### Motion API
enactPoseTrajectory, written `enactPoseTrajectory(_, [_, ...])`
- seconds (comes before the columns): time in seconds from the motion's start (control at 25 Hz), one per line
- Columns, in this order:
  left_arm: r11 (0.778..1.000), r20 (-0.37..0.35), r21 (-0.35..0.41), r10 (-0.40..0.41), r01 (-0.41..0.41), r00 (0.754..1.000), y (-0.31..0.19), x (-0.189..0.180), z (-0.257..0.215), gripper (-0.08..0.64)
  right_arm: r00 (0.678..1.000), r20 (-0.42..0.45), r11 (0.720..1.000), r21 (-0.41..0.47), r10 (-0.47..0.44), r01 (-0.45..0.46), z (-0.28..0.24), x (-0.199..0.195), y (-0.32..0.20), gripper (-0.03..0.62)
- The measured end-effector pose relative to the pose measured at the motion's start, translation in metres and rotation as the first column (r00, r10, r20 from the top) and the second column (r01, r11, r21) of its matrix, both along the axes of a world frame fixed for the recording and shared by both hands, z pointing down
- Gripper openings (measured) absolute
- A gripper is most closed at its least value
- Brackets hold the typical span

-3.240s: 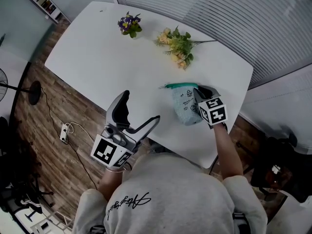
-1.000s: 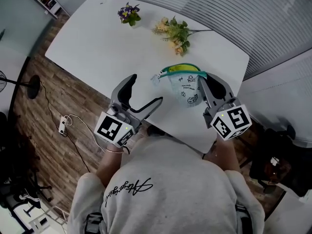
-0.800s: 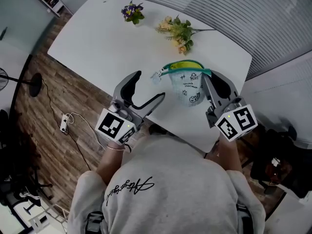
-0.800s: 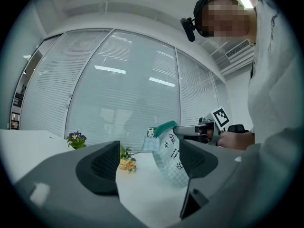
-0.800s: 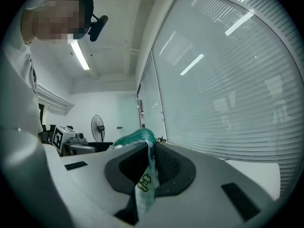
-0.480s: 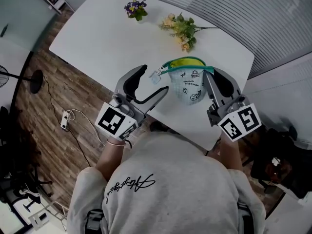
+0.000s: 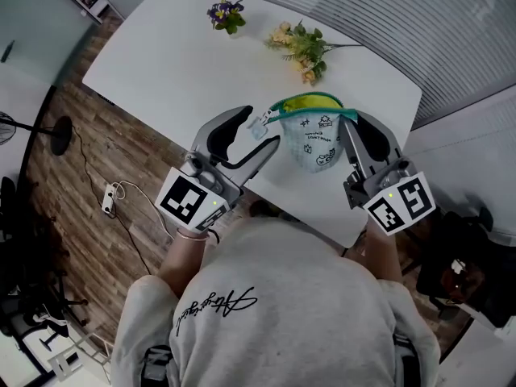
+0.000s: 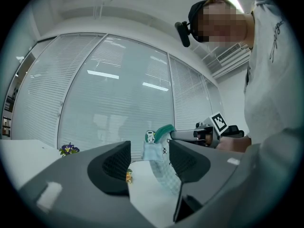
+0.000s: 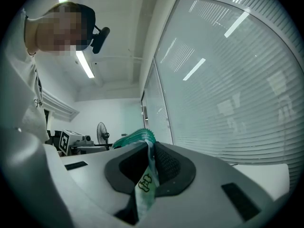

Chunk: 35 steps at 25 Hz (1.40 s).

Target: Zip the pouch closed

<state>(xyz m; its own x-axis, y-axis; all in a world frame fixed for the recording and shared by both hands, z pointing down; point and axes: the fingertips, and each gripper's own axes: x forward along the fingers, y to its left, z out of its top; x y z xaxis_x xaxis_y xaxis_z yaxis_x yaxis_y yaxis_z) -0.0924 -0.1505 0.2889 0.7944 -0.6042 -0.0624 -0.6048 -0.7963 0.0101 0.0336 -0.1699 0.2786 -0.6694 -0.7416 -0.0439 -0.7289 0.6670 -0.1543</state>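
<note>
Both tools are held level and aimed away from the person's chest, out over the near edge of the white desk (image 7: 161, 63). The two forearms run out from the body on either side, and the marker cubes (image 7: 189, 204) sit close to the wrists. The right tool (image 7: 349, 122) is clenched on the pouch (image 7: 314, 139). In the right gripper view its ribbed pads (image 9: 164, 163) pinch a strip of the pale printed fabric at the pouch's right end, just under the teal zipper (image 9: 133, 137). The pouch hangs from that grip with its mouth upward and gaping, showing a yellow lining (image 7: 302, 101). Whether its bottom touches the desk cannot be told. The left tool (image 7: 260, 127) comes in from the opposite side, angled toward the pouch's left end, and its jaws have just been closing. They stand partly apart, and the small zipper pull (image 7: 260, 122) sits in the gap between them. In the left gripper view the pull (image 8: 150, 137) and the pouch's mesh side (image 8: 166, 179) show between the dark pads (image 8: 116, 163), which press on neither, so this tool grips nothing. At the far side of the desk lie a purple posy (image 7: 224, 13) and a yellow bouquet (image 7: 302, 51), well apart from the pouch.
</note>
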Motion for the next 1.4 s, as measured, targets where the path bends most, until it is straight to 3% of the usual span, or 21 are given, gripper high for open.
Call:
enactPoseTrajectory(0.44, [1.000, 0.006, 0.019, 0.002, -0.002, 1.000, 0.003, 0.000, -0.006, 0.141, 1.000, 0.018, 1.000, 0.008, 0.012, -0.012, -0.003, 0.003, 0.001, 0.031])
enactPoseTrajectory(0.96, [1.000, 0.011, 0.023, 0.004, -0.005, 1.000, 0.000, 0.003, -0.005, 0.095, 1.000, 0.003, 0.999, 0.010, 0.031, -0.031, 0.006, 0.009, -0.003, 0.031])
enactPoseTrajectory(1.0, [1.000, 0.010, 0.022, 0.001, -0.001, 1.000, -0.001, 0.002, -0.004, 0.060, 0.999, 0.003, 0.999, 0.010, 0.032, -0.032, 0.008, 0.009, -0.004, 0.031])
enactPoseTrajectory(1.4, [1.000, 0.018, 0.005, 0.004, -0.004, 1.000, -0.002, 0.005, 0.001, 0.046, 0.999, -0.005, 0.999, -0.012, 0.035, -0.035, 0.020, 0.013, -0.007, 0.032])
